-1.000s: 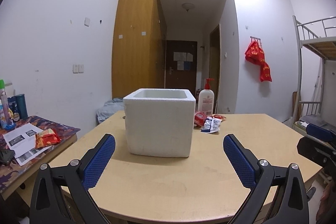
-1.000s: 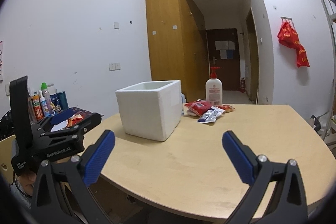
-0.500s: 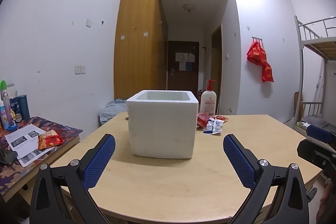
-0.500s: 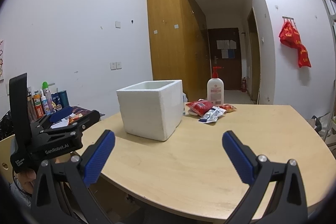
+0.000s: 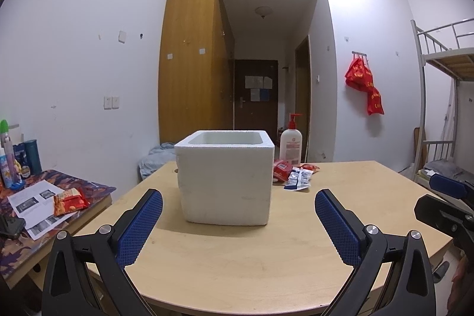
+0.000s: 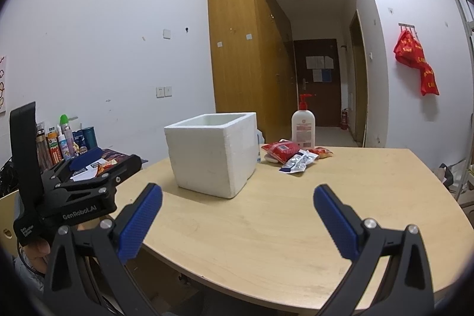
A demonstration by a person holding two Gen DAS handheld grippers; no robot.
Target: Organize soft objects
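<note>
A white foam box (image 5: pixel 225 179) stands open-topped on the wooden table (image 5: pixel 266 250), straight ahead of my left gripper (image 5: pixel 238 211), which is open and empty. In the right wrist view the box (image 6: pixel 211 154) is left of centre. Soft packets lie behind the box to its right: a red packet (image 6: pixel 280 150), a blue-and-white packet (image 6: pixel 297 163) and an orange packet (image 6: pixel 321 151); the blue-and-white one also shows in the left wrist view (image 5: pixel 297 178). My right gripper (image 6: pixel 237 209) is open and empty over the table's near side.
A white pump bottle (image 6: pixel 302 126) stands behind the packets. A side desk (image 5: pixel 35 197) at left holds papers, a red snack bag (image 5: pixel 69 200) and several bottles (image 6: pixel 65 138). A bunk bed (image 5: pixel 444 108) stands at right. Red bags (image 5: pixel 366 83) hang on the wall.
Both views shifted slightly; the box sits a little higher and further right in each frame. Both grippers stay open and empty.
</note>
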